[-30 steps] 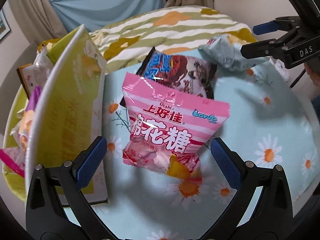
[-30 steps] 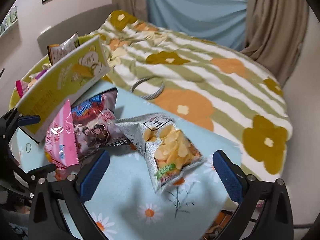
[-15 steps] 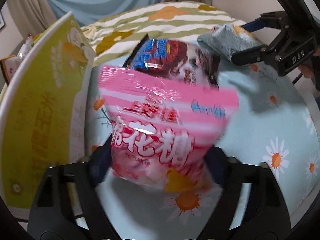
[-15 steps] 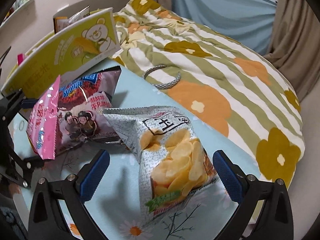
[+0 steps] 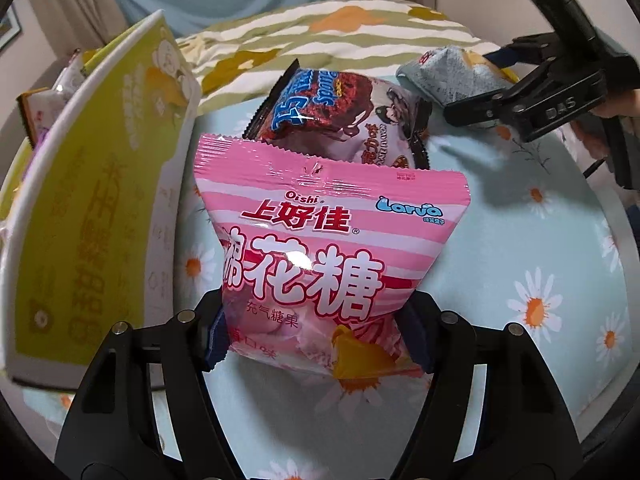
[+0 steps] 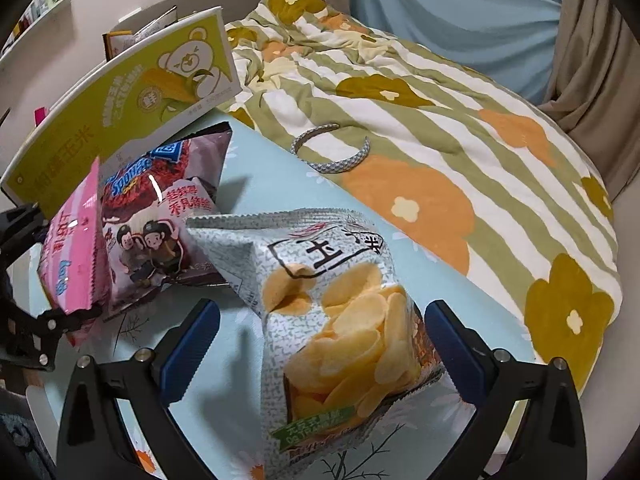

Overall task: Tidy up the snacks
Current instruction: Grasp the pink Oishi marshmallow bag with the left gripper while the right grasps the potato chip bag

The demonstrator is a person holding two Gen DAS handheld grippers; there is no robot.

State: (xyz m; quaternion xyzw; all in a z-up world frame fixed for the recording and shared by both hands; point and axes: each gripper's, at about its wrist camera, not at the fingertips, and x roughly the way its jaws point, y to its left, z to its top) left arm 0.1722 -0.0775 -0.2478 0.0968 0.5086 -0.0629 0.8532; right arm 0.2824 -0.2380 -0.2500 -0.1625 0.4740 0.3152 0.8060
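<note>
My left gripper is shut on the lower part of a pink marshmallow bag, which it holds tilted up over the daisy tablecloth. The pink bag also shows at the left of the right wrist view. A dark chocolate snack bag lies behind it, seen too in the right wrist view. A grey potato chip bag lies between the open fingers of my right gripper, which do not touch it. The right gripper appears in the left wrist view.
A yellow-green corn box stands at the table's left edge, with more snack packets behind it. A bed with a striped flowered quilt borders the table, with a braided cord lying on it.
My left gripper has moved forward and closed on the pink bag, lifting its top up. My right gripper has moved closer, so the chip bag sits between its open fingers.
</note>
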